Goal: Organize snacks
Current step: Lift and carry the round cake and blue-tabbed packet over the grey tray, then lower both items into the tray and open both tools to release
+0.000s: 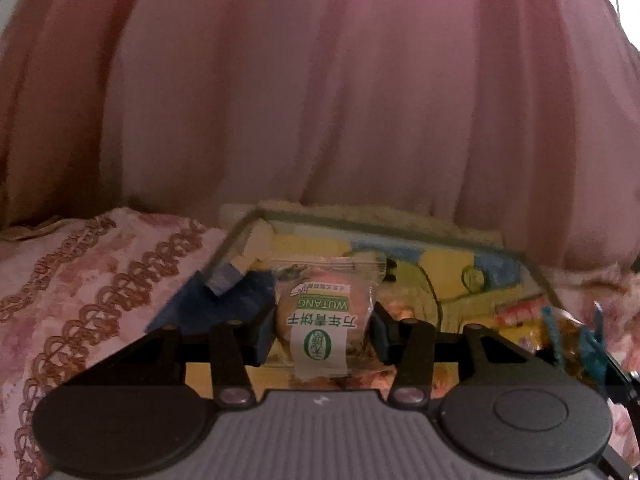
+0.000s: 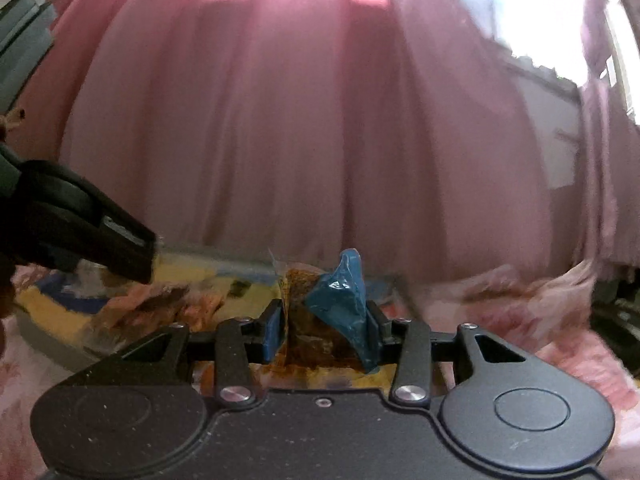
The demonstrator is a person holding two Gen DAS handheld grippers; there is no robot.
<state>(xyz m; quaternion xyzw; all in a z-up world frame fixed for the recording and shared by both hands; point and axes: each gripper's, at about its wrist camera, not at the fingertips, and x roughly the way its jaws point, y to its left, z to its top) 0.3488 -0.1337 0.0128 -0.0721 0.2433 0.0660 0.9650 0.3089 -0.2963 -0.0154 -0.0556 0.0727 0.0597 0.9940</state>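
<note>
My left gripper [image 1: 325, 322] is shut on a round biscuit packet [image 1: 325, 320] in clear wrap with a white and green label. It hangs over a shallow tray [image 1: 400, 226] with a yellow and blue cartoon lining. My right gripper [image 2: 325, 332] is shut on a blue and brown snack packet [image 2: 340, 308], crumpled between the pads. The same blue packet [image 1: 584, 340] shows at the right edge of the left wrist view. In the right wrist view the left gripper [image 2: 120, 256] reaches in from the left above the tray [image 2: 48, 334].
Several more wrapped snacks [image 1: 516, 312] lie in the tray. A pink floral cloth [image 1: 80, 280] covers the surface around it. A pink curtain [image 2: 304, 120] hangs close behind, with a bright window [image 2: 520, 4] at the upper right.
</note>
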